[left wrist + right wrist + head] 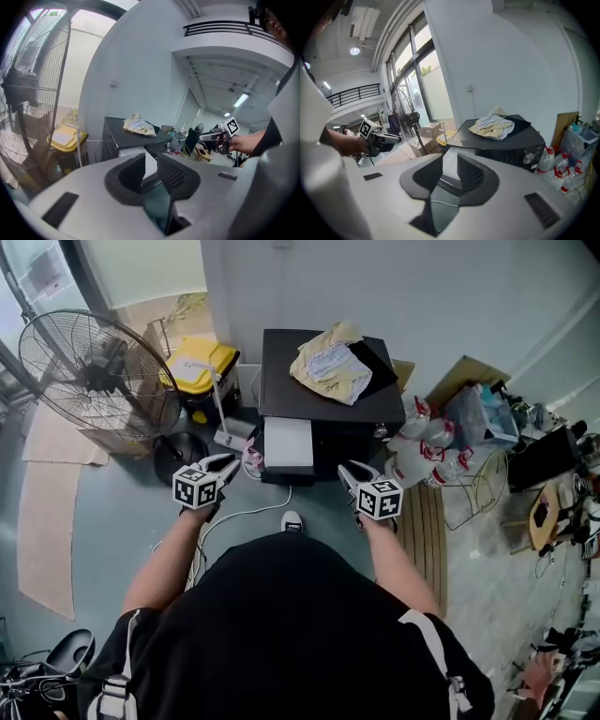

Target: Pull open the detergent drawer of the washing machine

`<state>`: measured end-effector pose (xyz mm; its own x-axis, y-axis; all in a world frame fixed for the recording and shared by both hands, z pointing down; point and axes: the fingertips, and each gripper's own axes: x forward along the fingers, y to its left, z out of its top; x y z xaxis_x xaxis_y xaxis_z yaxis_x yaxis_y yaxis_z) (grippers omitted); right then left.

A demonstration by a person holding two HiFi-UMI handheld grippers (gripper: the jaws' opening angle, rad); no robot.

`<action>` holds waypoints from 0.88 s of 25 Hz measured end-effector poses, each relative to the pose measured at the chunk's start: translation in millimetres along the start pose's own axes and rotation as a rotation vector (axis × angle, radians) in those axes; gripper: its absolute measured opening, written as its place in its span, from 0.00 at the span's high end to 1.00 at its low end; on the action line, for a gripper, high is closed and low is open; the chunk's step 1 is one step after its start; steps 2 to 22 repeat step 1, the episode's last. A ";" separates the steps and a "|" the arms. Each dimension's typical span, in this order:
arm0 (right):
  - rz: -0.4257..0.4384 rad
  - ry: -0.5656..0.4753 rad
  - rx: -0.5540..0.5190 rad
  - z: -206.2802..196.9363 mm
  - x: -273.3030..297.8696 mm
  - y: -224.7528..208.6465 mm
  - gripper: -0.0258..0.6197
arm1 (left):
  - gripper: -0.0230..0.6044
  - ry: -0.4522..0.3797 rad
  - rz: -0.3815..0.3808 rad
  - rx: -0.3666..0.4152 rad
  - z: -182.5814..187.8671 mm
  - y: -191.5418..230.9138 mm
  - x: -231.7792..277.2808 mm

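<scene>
While cloth (330,364) tops the washing machine (281,395), its white drawer (288,442) juts out.

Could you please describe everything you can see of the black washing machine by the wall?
The black, box-shaped washing machine stands upright on the floor against the white wall. Its flat, smooth top carries a crumpled yellowish cloth. A white rectangular part shows at its front left, and a silver knob at its front right. Nothing else touches it.

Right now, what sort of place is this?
Likely a cluttered utility or storage corner: a dark washing machine against the wall, a pedestal fan, and plastic bags piled on the floor.
</scene>
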<state>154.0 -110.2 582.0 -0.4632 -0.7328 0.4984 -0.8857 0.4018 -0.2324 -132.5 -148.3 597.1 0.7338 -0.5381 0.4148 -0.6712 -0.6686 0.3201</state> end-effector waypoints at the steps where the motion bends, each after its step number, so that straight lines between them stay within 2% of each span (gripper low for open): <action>1: -0.001 0.000 0.001 0.0 -1.1 0.1 0.81 | 0.83 0.002 -0.001 0.002 -0.7 -0.7 -0.2; 22: -0.001 0.000 0.001 0.0 -1.1 0.1 0.81 | 0.83 0.002 -0.001 0.002 -0.7 -0.7 -0.2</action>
